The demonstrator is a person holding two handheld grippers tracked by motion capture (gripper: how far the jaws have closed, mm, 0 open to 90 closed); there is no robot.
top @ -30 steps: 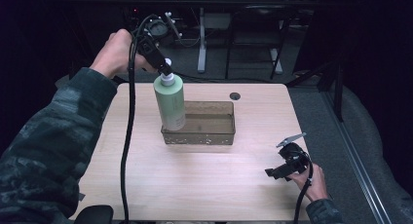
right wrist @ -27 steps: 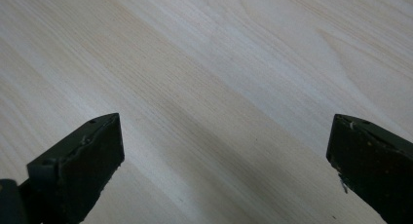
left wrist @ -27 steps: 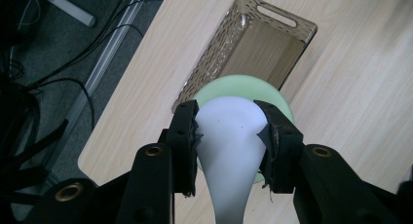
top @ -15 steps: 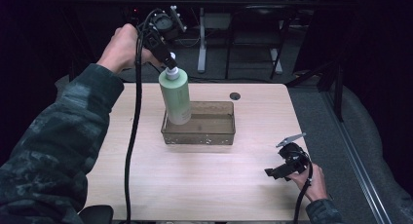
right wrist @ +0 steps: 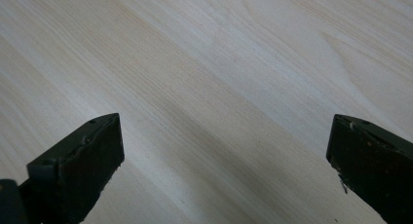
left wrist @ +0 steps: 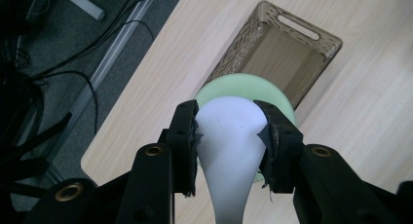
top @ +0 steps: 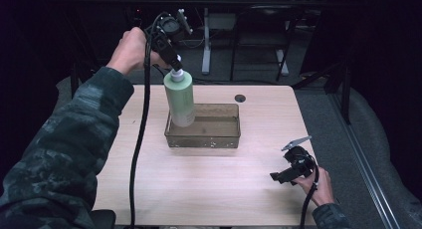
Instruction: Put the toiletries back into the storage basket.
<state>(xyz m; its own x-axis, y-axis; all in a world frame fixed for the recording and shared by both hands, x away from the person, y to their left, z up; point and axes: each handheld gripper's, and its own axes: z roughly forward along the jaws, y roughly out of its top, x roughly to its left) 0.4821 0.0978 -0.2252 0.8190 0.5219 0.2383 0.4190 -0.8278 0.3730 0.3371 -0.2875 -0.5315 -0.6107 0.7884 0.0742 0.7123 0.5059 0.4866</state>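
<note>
I have the left gripper (top: 175, 65) clamped on the white cap (left wrist: 233, 136) of the pale green bottle (top: 180, 98), one jaw pressed against each side of it. The bottle hangs directly beneath the claw, upright with a slight tilt, its base at the far left corner of the brown slotted tray (top: 219, 138) (whether the base touches the tray floor I cannot tell). From the left gripper view I look straight down over the cap onto the tray's open compartment. The right gripper (top: 281, 175) sits low at the near right of the table (top: 209, 189), well apart from the tray, jaws spread wide with bare wood between them. Compared with a second ago, the bottle has moved rightward and farther over the tray's left end; the right gripper has not shifted.
</note>
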